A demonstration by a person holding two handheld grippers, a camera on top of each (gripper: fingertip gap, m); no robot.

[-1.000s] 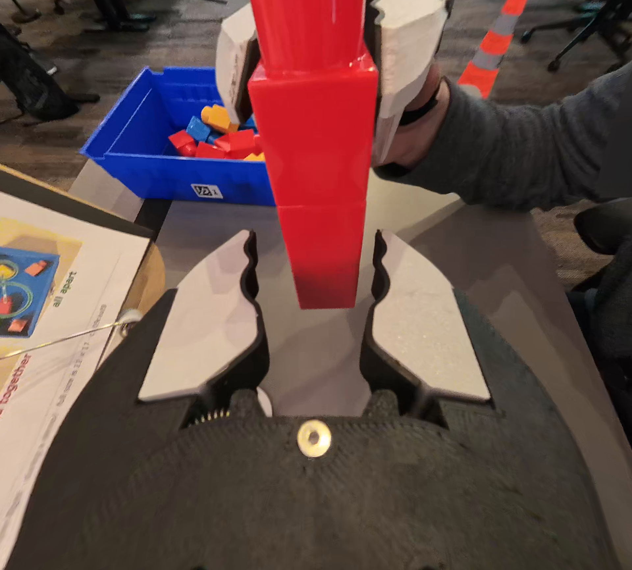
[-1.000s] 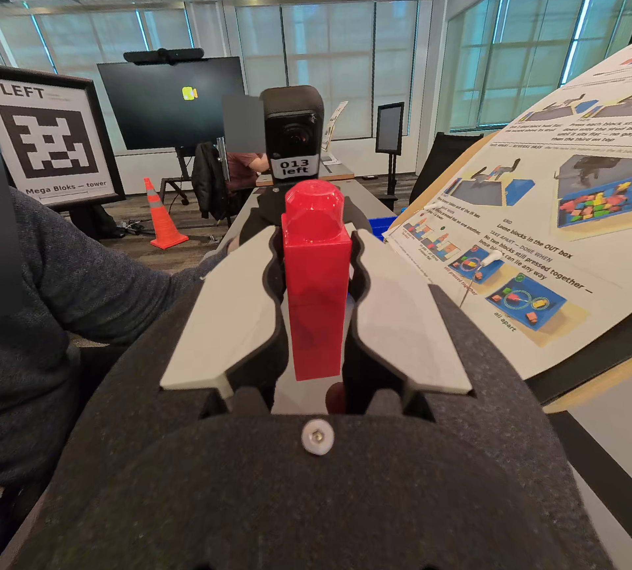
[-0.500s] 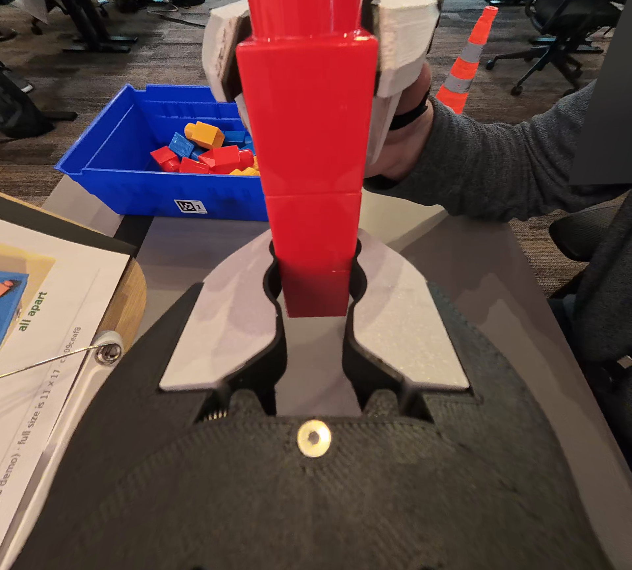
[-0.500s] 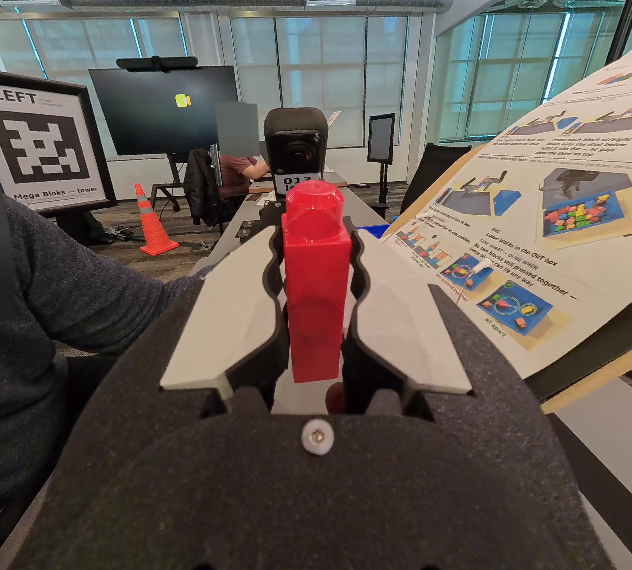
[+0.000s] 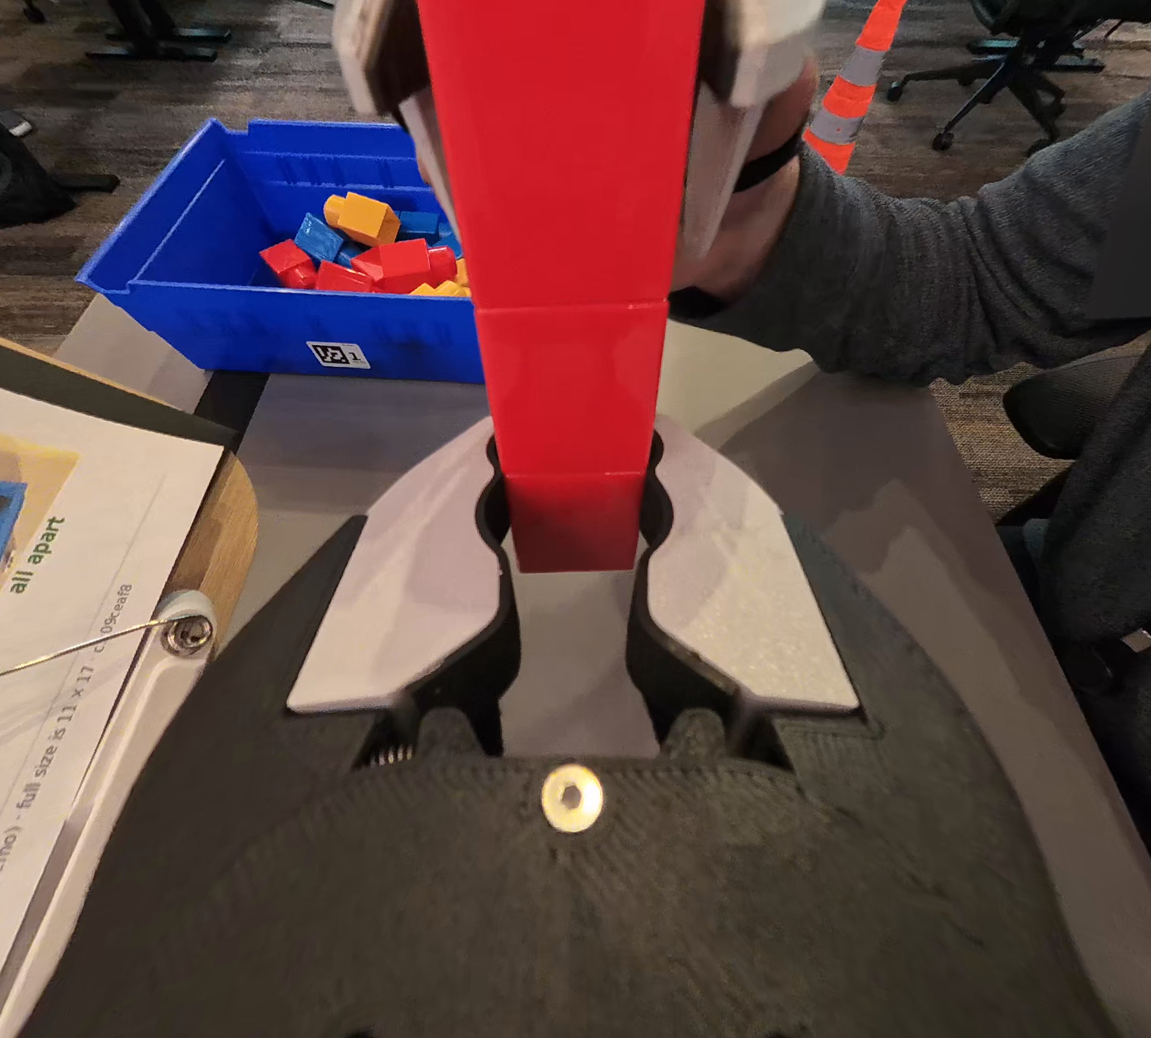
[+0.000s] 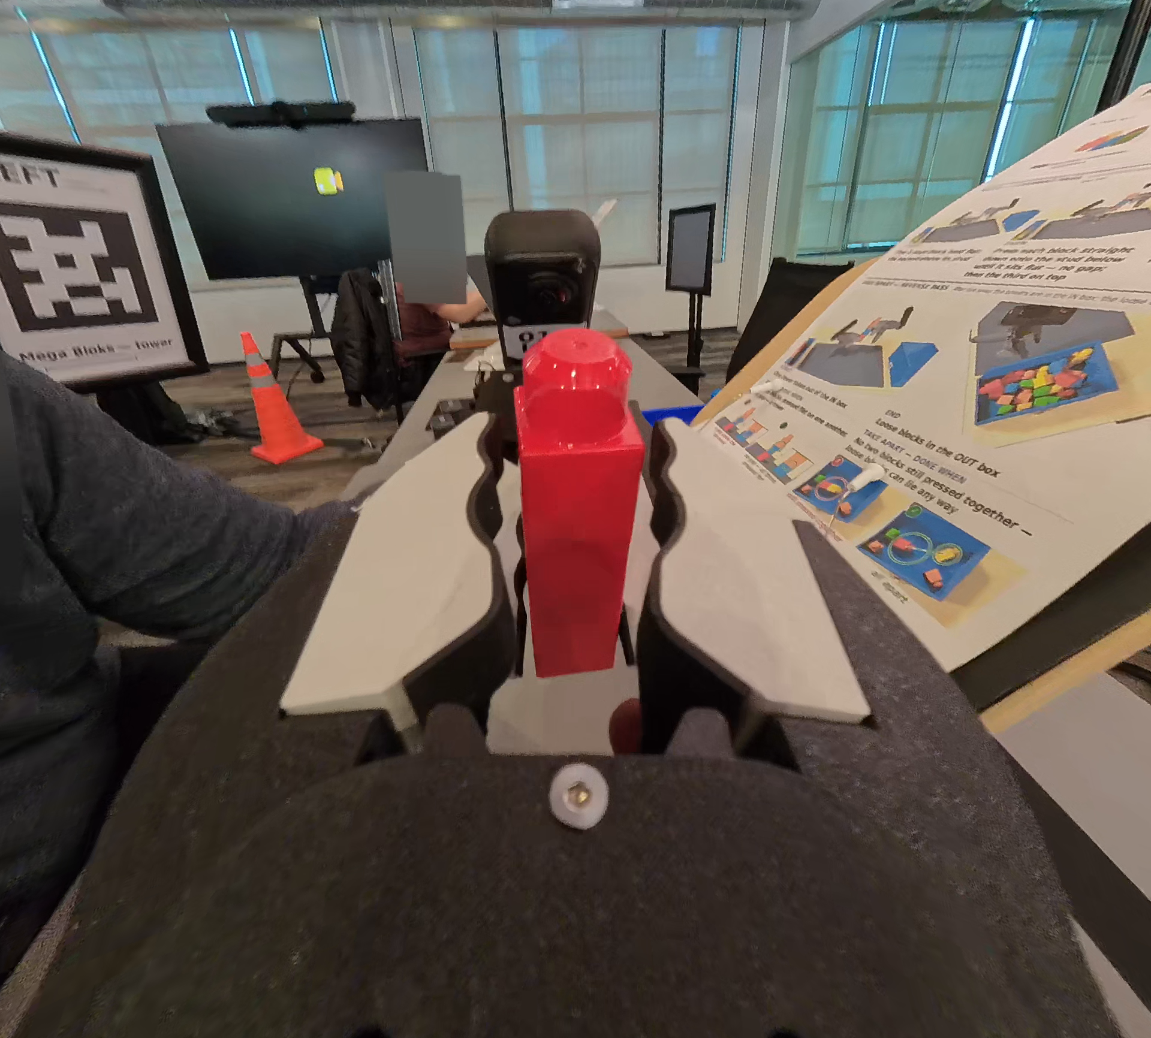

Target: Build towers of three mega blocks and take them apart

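Three red blocks (image 5: 570, 373) stacked, two grippers (image 5: 573, 510), one blue bin (image 5: 187, 286).

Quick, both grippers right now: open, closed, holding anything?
Left gripper: closed on the bottom block of the red plastic block tower.
Right gripper: closed on the tower's upper end.

Glossy smooth plastic is noted on the red tower (image 5: 570, 236) and blue bin (image 5: 187, 286); the gripper body (image 5: 560, 915) appears matt, rough-textured.

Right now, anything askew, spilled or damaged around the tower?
Nothing stands out. The red tower looks straight with flush seams, clamped by the left gripper and the right gripper. Loose blocks sit inside the blue bin.
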